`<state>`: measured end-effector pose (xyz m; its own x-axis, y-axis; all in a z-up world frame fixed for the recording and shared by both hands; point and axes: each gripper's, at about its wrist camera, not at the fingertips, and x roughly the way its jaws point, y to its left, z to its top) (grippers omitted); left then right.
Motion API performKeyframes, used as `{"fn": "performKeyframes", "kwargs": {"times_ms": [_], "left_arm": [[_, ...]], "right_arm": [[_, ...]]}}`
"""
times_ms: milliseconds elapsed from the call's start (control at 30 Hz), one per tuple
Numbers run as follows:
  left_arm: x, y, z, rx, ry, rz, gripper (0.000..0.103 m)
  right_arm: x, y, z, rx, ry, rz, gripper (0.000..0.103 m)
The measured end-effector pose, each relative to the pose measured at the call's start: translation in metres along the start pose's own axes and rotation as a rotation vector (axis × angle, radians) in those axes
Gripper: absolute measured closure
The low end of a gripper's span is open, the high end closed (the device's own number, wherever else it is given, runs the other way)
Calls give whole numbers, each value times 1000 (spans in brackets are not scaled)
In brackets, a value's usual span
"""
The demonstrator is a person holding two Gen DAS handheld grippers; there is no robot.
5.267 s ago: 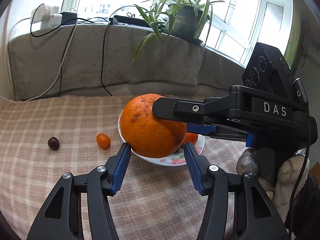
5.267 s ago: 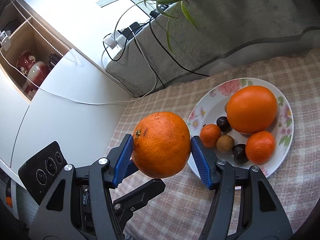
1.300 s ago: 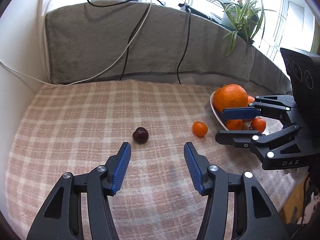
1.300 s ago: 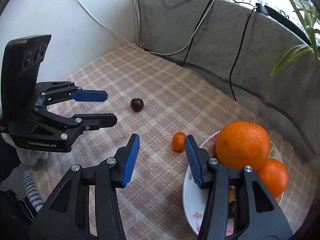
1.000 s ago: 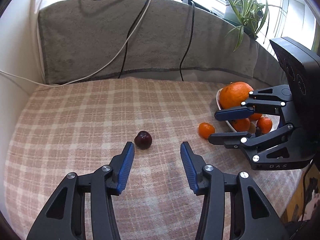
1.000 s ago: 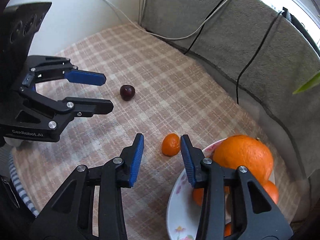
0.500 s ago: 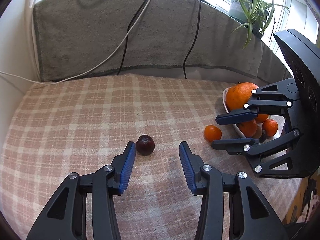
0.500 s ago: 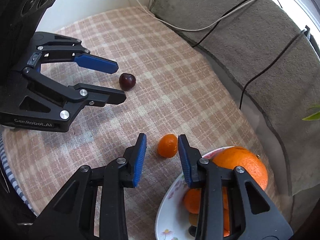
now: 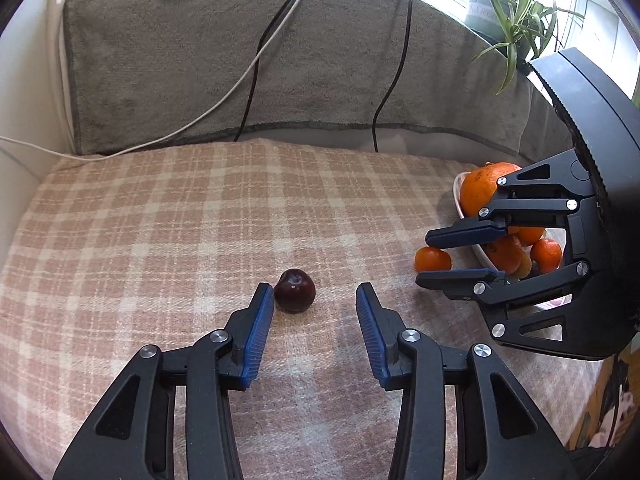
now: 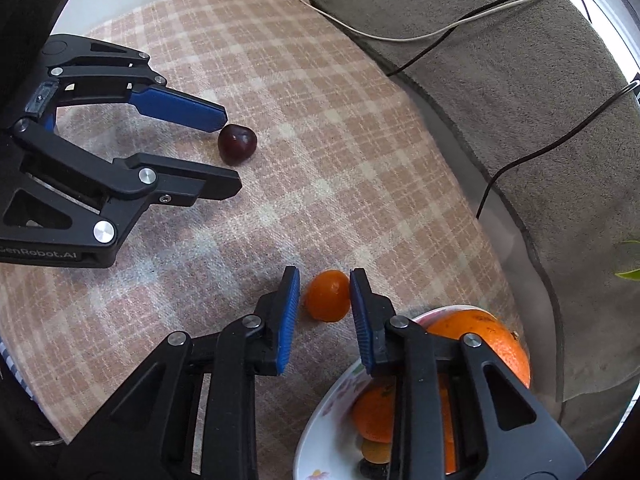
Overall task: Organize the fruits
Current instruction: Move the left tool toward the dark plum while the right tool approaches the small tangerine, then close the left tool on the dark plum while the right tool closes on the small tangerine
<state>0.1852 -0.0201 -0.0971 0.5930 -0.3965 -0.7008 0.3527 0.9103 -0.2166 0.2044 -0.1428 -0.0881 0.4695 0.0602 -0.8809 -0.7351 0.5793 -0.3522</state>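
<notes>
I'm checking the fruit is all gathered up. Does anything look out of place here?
Yes. Two fruits lie loose on the checked cloth, off the plate: a dark cherry at the left gripper fingertips, and a small orange between the right gripper jaws, which have just been closing.

The cloth (image 9: 168,216) was pink-and-cream plaid, the cherry (image 9: 295,289) dark red, the kumquat (image 10: 328,295) orange, the plate (image 10: 320,436) white and floral.

A lived-in home: a pink checked cloth-covered table (image 9: 160,216) by a bright window, where a green potted spider plant (image 9: 508,0) stands above it.
</notes>
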Motion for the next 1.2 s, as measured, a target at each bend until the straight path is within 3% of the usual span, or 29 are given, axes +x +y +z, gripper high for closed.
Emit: {"fn": "performKeyframes", "kwargs": {"times_ms": [200,367,1200], "left_arm": [[8,1,1,0,23,16,64],[12,8,2,-22,34,24,81],[-29,-13,-2,-5,-44,34,81]], "right_arm": [[6,-1,4,-16,14,-24,80],[4,0,2,2,0,-20,82],[-39,-3,-22,120,-171,83,82]]}}
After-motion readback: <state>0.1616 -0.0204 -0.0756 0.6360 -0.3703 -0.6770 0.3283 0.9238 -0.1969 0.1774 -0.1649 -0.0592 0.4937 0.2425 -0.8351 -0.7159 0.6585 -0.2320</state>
